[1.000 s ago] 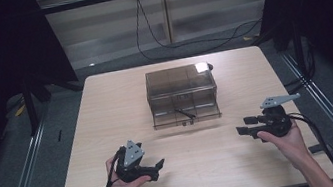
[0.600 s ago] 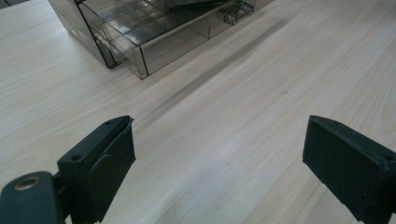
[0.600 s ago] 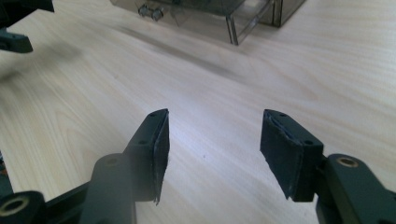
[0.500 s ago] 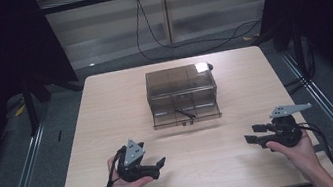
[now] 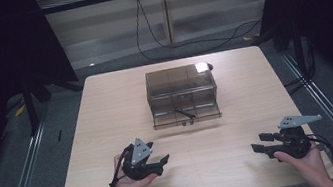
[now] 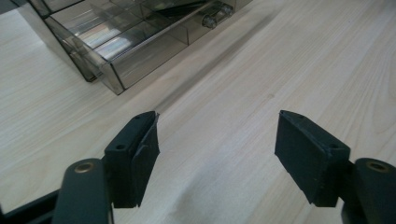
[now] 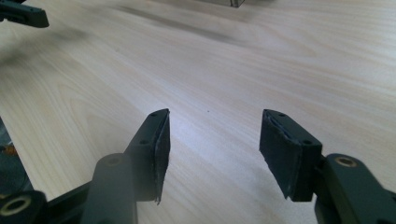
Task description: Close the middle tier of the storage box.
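Observation:
A smoky clear plastic box [image 5: 181, 88] stands at the middle of the table, its drawer [image 5: 186, 114] pulled out a little toward me with a thin dark stick-like object [image 5: 184, 113] in it. My left gripper [image 5: 163, 161] rests near the front edge at left, jaws open and pointing right, nothing between them. In the left gripper view, the left gripper [image 6: 217, 140] spreads over bare wood, with the box [image 6: 126, 42] and its drawer knob [image 6: 215, 14] ahead. My right gripper [image 5: 258, 142] is near the front right edge, open and pointing left. Bare wood lies under the open right gripper [image 7: 215, 135].
The light wooden table [image 5: 107, 113] has rounded corners; dark floor, metal rails and a cable [image 5: 187, 42] lie beyond it. A small dark object [image 5: 208, 66] sits behind the box. The left gripper's jaw [image 7: 23, 14] appears far off in the right gripper view.
My right gripper has drawn back toward the front edge of the table and a little to the right. The left gripper and the box have stayed put.

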`<state>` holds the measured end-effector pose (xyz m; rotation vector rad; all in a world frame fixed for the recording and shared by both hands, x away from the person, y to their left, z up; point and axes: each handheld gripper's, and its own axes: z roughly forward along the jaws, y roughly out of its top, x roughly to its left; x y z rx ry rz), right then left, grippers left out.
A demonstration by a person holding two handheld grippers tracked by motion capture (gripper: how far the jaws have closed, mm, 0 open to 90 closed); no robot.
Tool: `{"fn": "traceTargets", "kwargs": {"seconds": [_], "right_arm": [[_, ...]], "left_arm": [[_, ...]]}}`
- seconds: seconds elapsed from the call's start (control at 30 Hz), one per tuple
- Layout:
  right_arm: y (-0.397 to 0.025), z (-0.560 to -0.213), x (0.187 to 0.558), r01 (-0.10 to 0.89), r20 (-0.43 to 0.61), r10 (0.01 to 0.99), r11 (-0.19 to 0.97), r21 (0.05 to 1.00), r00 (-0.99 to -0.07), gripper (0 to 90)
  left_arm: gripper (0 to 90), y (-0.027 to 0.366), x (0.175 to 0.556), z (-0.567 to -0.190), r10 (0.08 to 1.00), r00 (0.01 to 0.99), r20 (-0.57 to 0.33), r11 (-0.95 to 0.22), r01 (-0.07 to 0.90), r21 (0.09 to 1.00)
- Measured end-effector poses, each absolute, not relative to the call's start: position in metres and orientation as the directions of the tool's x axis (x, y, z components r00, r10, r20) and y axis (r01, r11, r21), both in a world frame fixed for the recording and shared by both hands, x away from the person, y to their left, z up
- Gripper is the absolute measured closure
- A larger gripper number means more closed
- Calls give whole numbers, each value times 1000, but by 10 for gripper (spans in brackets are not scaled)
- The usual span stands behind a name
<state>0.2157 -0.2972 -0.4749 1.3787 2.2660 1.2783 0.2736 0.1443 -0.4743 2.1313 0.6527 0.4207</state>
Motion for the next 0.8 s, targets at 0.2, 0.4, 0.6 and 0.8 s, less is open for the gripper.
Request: {"fn": "traceTargets", "kwargs": {"seconds": [0.2,0.4,0.6,0.8], "right_arm": [[-296,-480,215,635,256,793,203,746,-553,419],[-295,-479,212,638,260,793,199,744,-551,413],[-295,-478,207,642,261,797,197,741,-545,405],[-295,-478,199,642,259,795,203,739,-549,397]], "left_arm": [[448,134,281,-475,565,823,53,-527,310,791],[586,122,290,-473,544,837,52,-531,296,794],[738,109,297,-469,522,853,28,-516,290,806],[840,95,304,-470,501,865,20,-514,279,811]]}}
